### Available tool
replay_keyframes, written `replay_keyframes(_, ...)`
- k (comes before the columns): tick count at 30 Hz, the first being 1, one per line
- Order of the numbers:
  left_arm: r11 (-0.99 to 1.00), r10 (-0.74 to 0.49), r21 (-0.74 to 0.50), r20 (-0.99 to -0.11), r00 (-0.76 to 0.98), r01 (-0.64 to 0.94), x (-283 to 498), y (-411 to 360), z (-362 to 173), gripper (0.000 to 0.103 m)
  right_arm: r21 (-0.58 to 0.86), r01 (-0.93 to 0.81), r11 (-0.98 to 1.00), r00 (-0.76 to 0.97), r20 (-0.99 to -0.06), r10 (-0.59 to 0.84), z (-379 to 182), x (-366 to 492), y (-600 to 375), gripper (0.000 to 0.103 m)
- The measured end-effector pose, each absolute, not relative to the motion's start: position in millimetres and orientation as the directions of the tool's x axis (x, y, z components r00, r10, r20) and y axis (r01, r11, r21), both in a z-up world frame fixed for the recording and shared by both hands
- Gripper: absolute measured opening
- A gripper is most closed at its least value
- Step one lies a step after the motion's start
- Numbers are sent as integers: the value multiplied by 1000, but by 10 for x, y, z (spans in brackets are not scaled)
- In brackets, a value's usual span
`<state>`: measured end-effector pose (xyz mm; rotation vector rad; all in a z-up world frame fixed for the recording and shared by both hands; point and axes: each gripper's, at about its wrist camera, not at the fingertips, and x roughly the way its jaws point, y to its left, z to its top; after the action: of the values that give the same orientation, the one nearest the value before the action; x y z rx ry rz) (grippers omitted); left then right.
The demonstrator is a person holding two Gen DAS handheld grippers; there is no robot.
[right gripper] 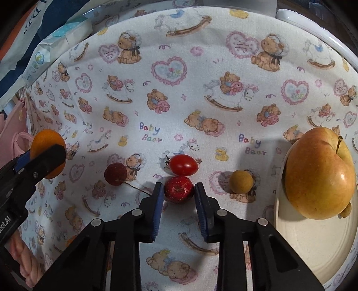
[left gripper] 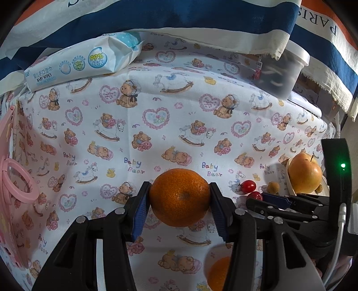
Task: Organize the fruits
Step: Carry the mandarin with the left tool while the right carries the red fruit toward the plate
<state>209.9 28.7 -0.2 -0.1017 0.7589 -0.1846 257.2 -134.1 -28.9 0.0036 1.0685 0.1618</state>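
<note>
Your left gripper (left gripper: 179, 198) clamps the orange (left gripper: 179, 197), lifted for carrying; your right gripper (right gripper: 178, 192) pinches the red fruit (right gripper: 178, 189), bound rightward for the plate (right gripper: 313, 246).

A bear-printed cloth (left gripper: 138, 116) is covering the counter ahead of and beneath the claw. A pack of baby wipes (left gripper: 73, 65) is lying far ahead to the claw's left, a lidded dark container (left gripper: 282, 73) is sitting far ahead to its right, and pink plastic rings (left gripper: 18, 179) are hanging at its left. A striped blue-and-white fabric (left gripper: 179, 18) is draping behind them.
</note>
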Motion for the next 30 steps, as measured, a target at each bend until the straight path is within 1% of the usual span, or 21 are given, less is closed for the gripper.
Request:
replay_keyframes(6, 977, -211, -165, -663, 718, 135, 2068, 305, 40, 50, 76, -158, 984, 502, -852, 146, -136, 2395, -1345, 29)
replay_keyframes(11, 979, -206, -146, -652, 729, 145, 2030, 273, 84, 50, 102, -175, 979, 528, -830, 180, 17, 2176, -1454, 29)
replay_keyframes(15, 982, -187, -108, -637, 748, 154, 1992, 224, 119, 50, 120, -182, 976, 544, -814, 202, 118, 2044, -1518, 29)
replay_keyframes(18, 980, -199, -114, -635, 746, 164, 1977, 218, 137, 50, 149, -190, 970, 544, -807, 231, 187, 1945, -1573, 29)
replay_keyframes(22, 976, -219, -126, -626, 748, 180, 1921, 203, 189, 50, 132, -195, 972, 577, -786, 222, 311, 1793, -1654, 29)
replay_keyframes(26, 973, -227, -114, -614, 756, 199, 1850, 153, 238, 50, 145, -175, 974, 618, -754, 223, 478, 1617, -1878, 29)
replay_keyframes(30, 962, -262, -109, -615, 744, 249, 1768, 35, 269, 50, 161, -130, 978, 660, -723, 206, 607, 1457, -2154, 29)
